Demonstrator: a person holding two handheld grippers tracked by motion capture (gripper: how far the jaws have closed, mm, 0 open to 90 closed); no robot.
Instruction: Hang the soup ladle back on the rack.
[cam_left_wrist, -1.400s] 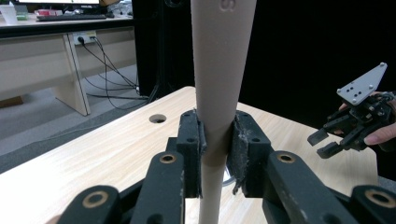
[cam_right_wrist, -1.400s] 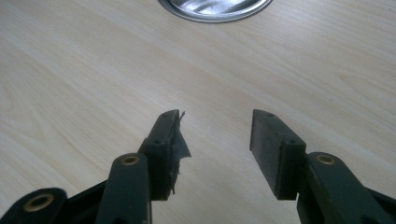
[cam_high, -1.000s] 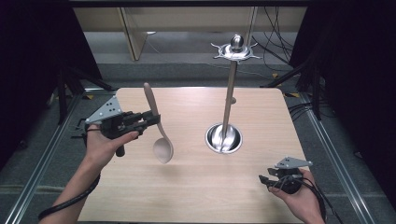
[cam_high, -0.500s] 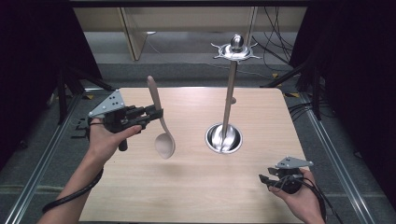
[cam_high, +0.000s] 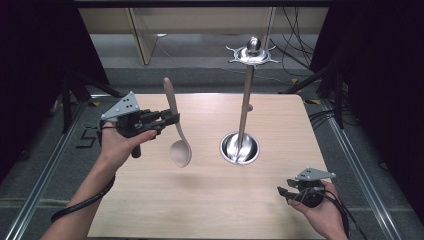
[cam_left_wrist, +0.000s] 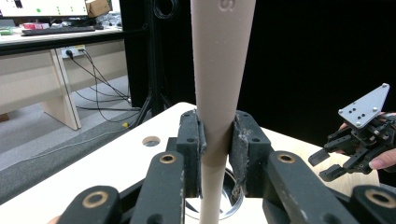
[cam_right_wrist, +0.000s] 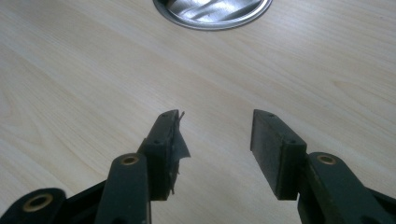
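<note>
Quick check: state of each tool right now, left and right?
Left tool: closed on the spoon handle, held above the table.
Right tool: open, holding nothing.

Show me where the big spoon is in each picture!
High view: spoon left of centre, held upright over the table by the left gripper.
Left gripper view: its handle rises mid-picture between the jaws.
Right gripper view: no spoon.
Shared landmark: the stand's round metal base.

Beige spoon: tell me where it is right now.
In the high view the beige spoon hangs above the table's left half, bowl down, its handle clamped in the left gripper, left of the metal stand.
</note>
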